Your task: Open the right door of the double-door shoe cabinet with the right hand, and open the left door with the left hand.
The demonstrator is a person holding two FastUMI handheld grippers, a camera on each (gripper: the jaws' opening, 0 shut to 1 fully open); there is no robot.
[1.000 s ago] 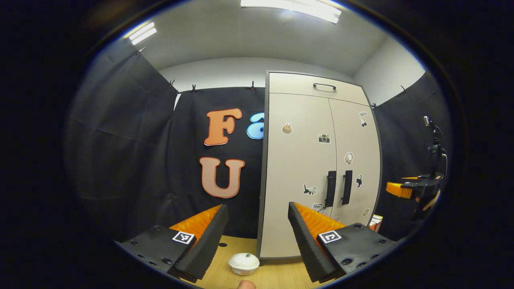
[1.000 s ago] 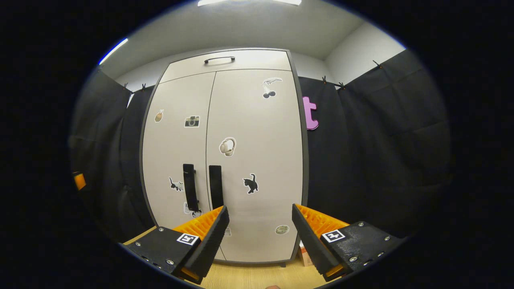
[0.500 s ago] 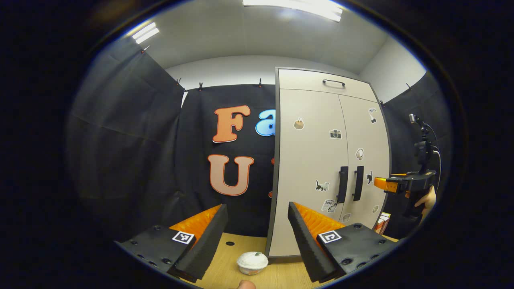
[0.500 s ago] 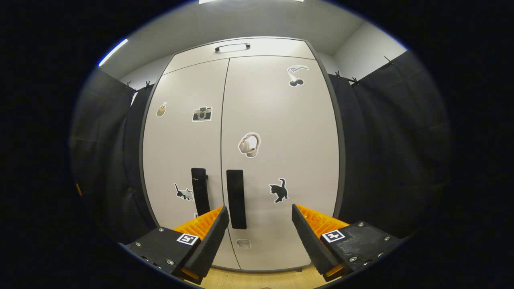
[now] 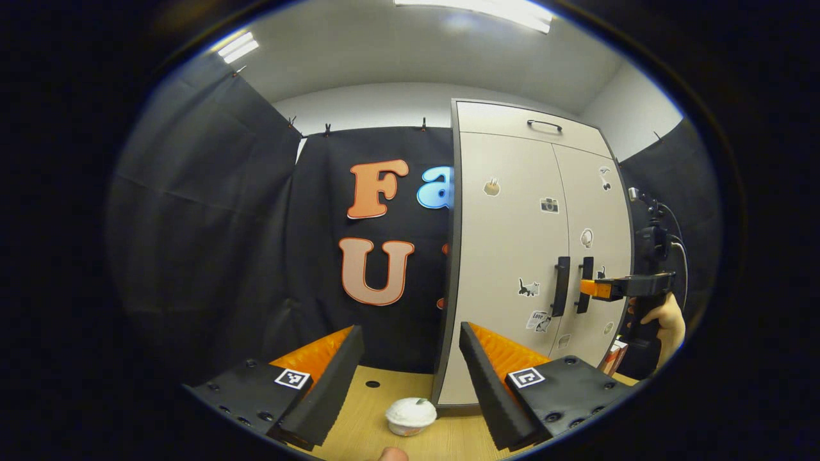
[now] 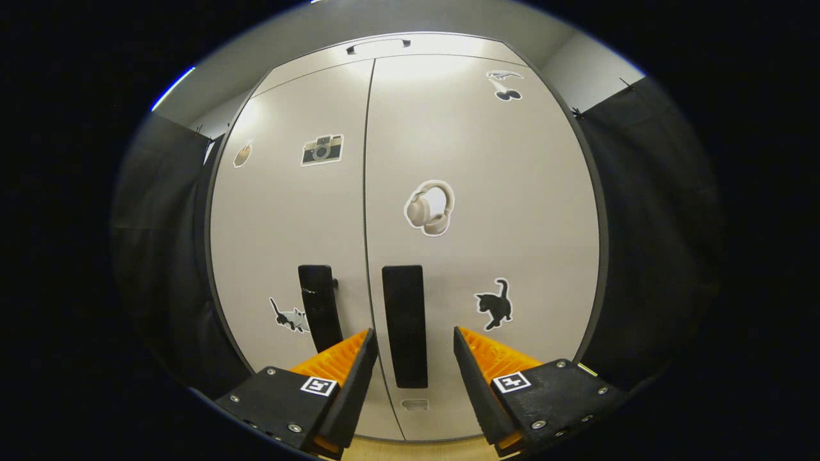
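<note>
**Right hand-held gripper lined up on the right door handle, both doors shut**

Right hand-held gripper (image 6: 410,355) is spread wide and holds nothing. In the right gripper view its two fingers stand either side of the right door handle (image 6: 405,325), a dark upright bar on the right door (image 6: 480,243) of the shoe cabinet (image 6: 384,48). The lower part of the bar falls in the gap between the fingers; whether either finger touches it cannot be told. Just beyond the seam, the left door handle (image 6: 319,306) stands on the left door (image 6: 288,224), above the tip of that view's left-hand finger. Both doors lie flush and closed.

In the left gripper view the right hand-held gripper (image 5: 592,288) comes in level from the cabinet's right side, held by a hand (image 5: 663,320), its tip right at the right door handle (image 5: 583,285), about midway up the bar.

Left hand-held gripper (image 5: 410,358) is likewise wide open and empty. It sits well back from the shoe cabinet (image 5: 512,118), off towards the cabinet's left front corner, so the left door (image 5: 506,256) and its left door handle (image 5: 562,287) lie up and to the right of its fingers, well apart from them. Below and between those fingers, a small white cup (image 5: 410,415) rests on the wooden desk (image 5: 359,416), just beside the cabinet's bottom left corner.
</note>
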